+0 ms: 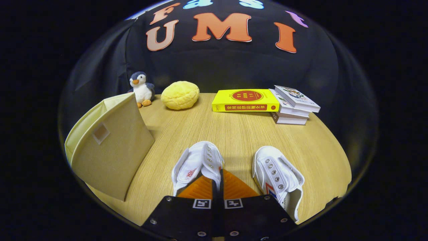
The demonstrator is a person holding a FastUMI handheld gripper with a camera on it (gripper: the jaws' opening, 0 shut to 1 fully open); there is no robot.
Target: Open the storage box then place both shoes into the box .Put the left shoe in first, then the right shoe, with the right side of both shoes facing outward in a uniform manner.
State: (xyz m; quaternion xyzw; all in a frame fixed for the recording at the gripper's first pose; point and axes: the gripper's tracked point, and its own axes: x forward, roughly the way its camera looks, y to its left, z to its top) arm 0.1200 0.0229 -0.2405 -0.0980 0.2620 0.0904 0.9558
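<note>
Shoes first: white canvas slip-on shoe with red marking [197,165] lies at lower centre of frame, directly ahead of the gripper [218,182], its heel end hidden under the orange ribbed fingers [200,189]. Fingers are drawn together, only a thin slit between them; whether they pinch the shoe's right collar edge, I cannot tell. Long axis of this shoe runs away from the fingers, toe pointing up-frame toward the yellow hardcover book [245,100].

Second white canvas shoe with red-and-blue side stripe [279,177] sits lower right, just beside the right finger, axis roughly parallel, toe up-frame.

Beige fabric storage box [108,150] stands at left of frame, well apart from both shoes, flap face toward the camera, apparently closed.

Judgement: the shoe between the fingers is nearer; the box lies to their left.
</note>
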